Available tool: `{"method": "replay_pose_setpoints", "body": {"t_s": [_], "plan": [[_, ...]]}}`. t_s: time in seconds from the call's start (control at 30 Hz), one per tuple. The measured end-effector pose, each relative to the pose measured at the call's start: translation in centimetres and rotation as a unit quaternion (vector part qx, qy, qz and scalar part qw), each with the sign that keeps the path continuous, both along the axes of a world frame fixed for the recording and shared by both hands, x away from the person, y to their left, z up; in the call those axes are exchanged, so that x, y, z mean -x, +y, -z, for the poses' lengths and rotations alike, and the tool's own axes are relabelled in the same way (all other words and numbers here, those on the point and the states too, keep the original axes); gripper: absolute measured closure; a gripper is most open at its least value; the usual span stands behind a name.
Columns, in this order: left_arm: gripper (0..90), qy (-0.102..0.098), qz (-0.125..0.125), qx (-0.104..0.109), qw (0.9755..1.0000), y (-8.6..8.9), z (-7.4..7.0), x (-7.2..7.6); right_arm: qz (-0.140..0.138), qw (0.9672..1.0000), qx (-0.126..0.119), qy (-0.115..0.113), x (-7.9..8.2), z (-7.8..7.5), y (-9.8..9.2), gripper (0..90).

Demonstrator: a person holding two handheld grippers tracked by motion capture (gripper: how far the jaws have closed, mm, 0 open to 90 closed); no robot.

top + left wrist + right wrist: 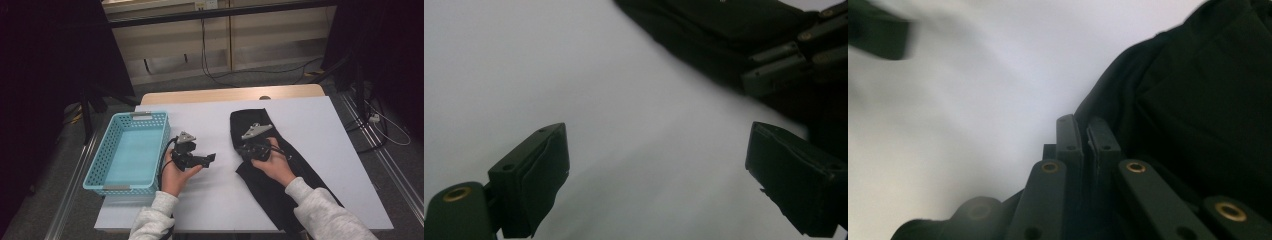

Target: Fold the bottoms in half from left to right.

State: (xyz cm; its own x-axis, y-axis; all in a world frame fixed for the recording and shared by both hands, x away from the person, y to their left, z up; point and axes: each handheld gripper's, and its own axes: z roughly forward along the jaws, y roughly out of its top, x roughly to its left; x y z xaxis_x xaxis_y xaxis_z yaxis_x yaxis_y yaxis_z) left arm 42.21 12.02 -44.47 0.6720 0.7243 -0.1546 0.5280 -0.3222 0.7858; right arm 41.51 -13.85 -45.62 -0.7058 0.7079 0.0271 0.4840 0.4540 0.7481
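A long black garment (280, 175) lies flat and diagonal on the white tabletop (210, 195), beneath and beyond the right claw (248, 148).

On the table (220, 200), a basket (102, 162) stands at the left of the high view, and a cloth (270, 185) lies right of centre, running from mid-frame down toward the lower right. The left tool (207, 159) sits between basket and cloth, just right of the basket. The right tool (246, 150) rests on the cloth's left edge.

Left claw (209, 158) gapes wide; right claw (243, 148) is pinched closed.
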Motion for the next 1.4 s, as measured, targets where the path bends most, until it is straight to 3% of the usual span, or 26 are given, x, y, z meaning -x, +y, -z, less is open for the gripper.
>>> {"method": "replay_pose_setpoints", "body": {"t_s": [0.17,0.23,0.27,0.37,0.5,0.53,0.6,0.77,0.97,1.07,1.1,1.27,1.4], "plan": [[10.2,0.005,-0.005,-0.001,1.0,0.1,0.0,-0.2,-0.05,0.9987,-0.01,0.009,1.3,0.0,2.5,85.9],[9.9,0.007,-0.007,0.001,0.9999,0.1,0.0,-0.4,-0.07,0.9971,-0.017,0.025,1.9,0.1,3.3,85.3],[9.8,0.007,-0.011,0.004,0.9999,0.0,0.0,-0.4,-0.078,0.9965,-0.011,0.028,2.1,0.2,3.6,83.3],[9.9,0.008,-0.016,0.01,0.9998,-0.1,0.0,-0.7,-0.077,0.9964,-0.014,0.032,2.4,-0.1,3.7,64.4],[10.4,0.015,-0.018,0.008,0.9997,-0.4,0.4,-1.3,-0.054,0.998,-0.026,0.019,2.6,-1.2,2.1,51.9],[10.9,0.018,-0.015,0.001,0.9997,-0.6,0.5,-1.5,-0.045,0.9985,-0.029,0.014,2.7,-1.4,1.6,50.1],[11.5,0.023,-0.017,0.009,0.9996,-1.1,0.8,-1.8,-0.036,0.9988,-0.031,0.012,2.8,-1.7,0.5,49.0],[18.2,0.025,-0.003,-0.003,0.9997,-2.3,1.3,-2.6,0.003,0.9994,-0.034,0.001,3.2,-2.2,-2.4,42.3],[36.3,0.024,0.002,-0.019,0.9995,-3.8,1.9,-3.1,0.054,0.9981,-0.028,-0.007,3.8,-2.3,-6.3,39.2],[49.8,0.037,0.002,-0.021,0.9991,-4.2,1.7,-3.3,0.076,0.9967,-0.028,-0.01,4.3,-2.4,-8.1,38.8],[54.4,0.036,-0.008,-0.019,0.9992,-4.5,1.8,-3.2,0.084,0.996,-0.028,-0.01,4.4,-2.4,-8.6,38.5],[75.8,0.056,-0.011,0.004,0.9984,-5.0,1.9,-3.4,0.112,0.9931,-0.033,-0.007,5.0,-2.2,-10.8,38.6],[85.6,0.073,-0.02,0.018,0.997,-5.1,1.9,-3.5,0.122,0.992,-0.031,-0.004,5.3,-2.0,-11.7,38.8]]}}
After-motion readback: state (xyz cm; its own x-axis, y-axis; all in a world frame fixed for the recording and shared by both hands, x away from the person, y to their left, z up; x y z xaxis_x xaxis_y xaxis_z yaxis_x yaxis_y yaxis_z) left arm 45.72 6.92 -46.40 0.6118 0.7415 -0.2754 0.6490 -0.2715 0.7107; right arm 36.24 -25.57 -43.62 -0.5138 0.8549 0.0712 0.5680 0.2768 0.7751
